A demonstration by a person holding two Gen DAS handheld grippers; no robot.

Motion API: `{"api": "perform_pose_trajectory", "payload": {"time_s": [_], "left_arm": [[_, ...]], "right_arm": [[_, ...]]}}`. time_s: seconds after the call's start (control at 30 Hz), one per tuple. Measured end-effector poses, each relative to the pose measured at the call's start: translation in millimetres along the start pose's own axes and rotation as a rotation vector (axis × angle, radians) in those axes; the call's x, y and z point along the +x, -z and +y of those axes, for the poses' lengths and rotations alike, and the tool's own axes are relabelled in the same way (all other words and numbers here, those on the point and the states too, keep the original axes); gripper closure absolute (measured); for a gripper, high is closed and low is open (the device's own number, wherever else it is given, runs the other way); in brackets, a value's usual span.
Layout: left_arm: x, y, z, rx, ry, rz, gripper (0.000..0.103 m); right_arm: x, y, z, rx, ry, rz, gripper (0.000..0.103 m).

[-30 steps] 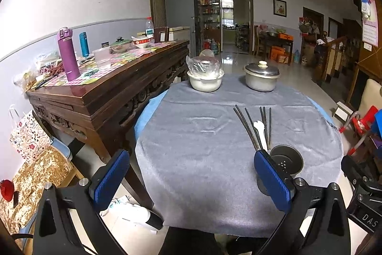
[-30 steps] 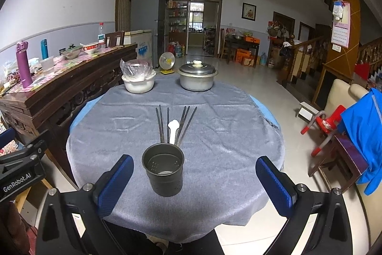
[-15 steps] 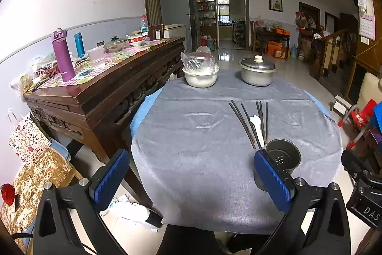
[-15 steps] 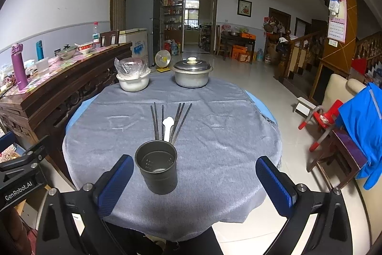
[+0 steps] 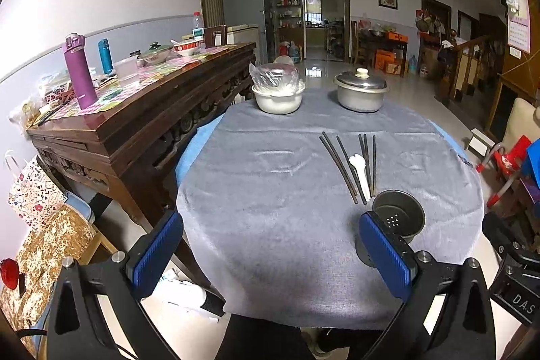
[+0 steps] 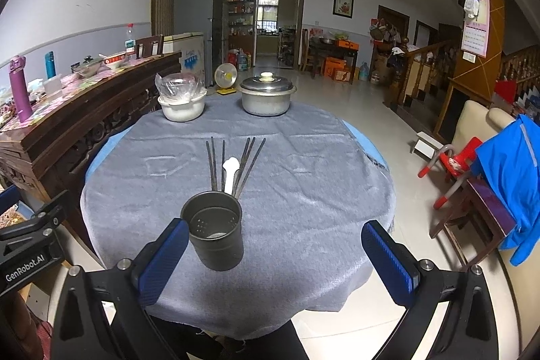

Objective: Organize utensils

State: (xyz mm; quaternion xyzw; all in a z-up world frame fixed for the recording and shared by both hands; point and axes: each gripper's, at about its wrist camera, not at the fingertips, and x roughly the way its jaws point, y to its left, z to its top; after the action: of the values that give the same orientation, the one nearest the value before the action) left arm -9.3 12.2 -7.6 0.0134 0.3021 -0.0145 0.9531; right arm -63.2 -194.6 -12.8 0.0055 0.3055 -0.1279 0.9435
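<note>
A dark metal utensil cup [image 6: 216, 233] [image 5: 396, 223] stands upright and empty near the front of the round grey-clothed table [image 6: 303, 191] [image 5: 263, 191]. Just behind it lie several dark chopsticks [image 6: 216, 162] [image 5: 339, 162] and a white spoon [image 6: 230, 172] [image 5: 360, 171], flat on the cloth. My left gripper [image 5: 271, 253] hangs open over the table's front left. My right gripper [image 6: 275, 262] is open too, held above the front edge with the cup beside its left finger. Neither holds anything.
At the table's far side sit a plastic-covered white bowl [image 6: 182, 105] and a lidded metal pot [image 6: 267, 97]. A long wooden sideboard [image 5: 145, 97] with bottles stands close on the left. A red chair [image 6: 452, 164] and blue cloth [image 6: 516, 177] are on the right.
Both grippers have moved forward and a little lower toward the table; the cup and utensils now look nearer. Nothing on the table has moved.
</note>
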Motion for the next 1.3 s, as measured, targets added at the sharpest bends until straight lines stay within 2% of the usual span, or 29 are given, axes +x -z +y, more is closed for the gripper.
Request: {"api": "perform_pose_trajectory", "payload": {"time_s": [0.5, 0.73, 0.93, 1.07, 1.17, 1.23, 1.3], "left_arm": [[39.3, -13.1, -10.8, 0.024, -0.006, 0.058, 0.000], [88.3, -35.8, -2.9, 0.016, -0.044, 0.074, 0.000], [146.3, -59.0, -0.8, 0.010, -0.008, 0.149, 0.000], [195.4, -73.8, -5.7, -0.005, 0.043, 0.225, 0.000], [235.0, -83.4, -9.6, -0.012, 0.083, 0.275, 0.001], [255.4, -87.8, -10.6, -0.026, 0.109, 0.300, 0.007], [278.5, -93.2, -12.2, -0.055, 0.149, 0.332, 0.020]], "right_arm": [[37.2, -10.0, -13.6, 0.019, 0.009, 0.060, 0.000], [83.0, -43.1, -41.5, 0.117, -0.190, 0.097, 0.000], [156.9, -75.8, -53.9, 0.168, -0.338, 0.184, 0.000], [219.7, -91.9, -54.3, 0.202, -0.389, 0.272, 0.001], [268.9, -103.2, -53.8, 0.225, -0.407, 0.338, 0.011], [300.0, -108.8, -51.9, 0.242, -0.427, 0.386, 0.029], [326.9, -112.3, -49.1, 0.258, -0.450, 0.420, 0.037]]}}
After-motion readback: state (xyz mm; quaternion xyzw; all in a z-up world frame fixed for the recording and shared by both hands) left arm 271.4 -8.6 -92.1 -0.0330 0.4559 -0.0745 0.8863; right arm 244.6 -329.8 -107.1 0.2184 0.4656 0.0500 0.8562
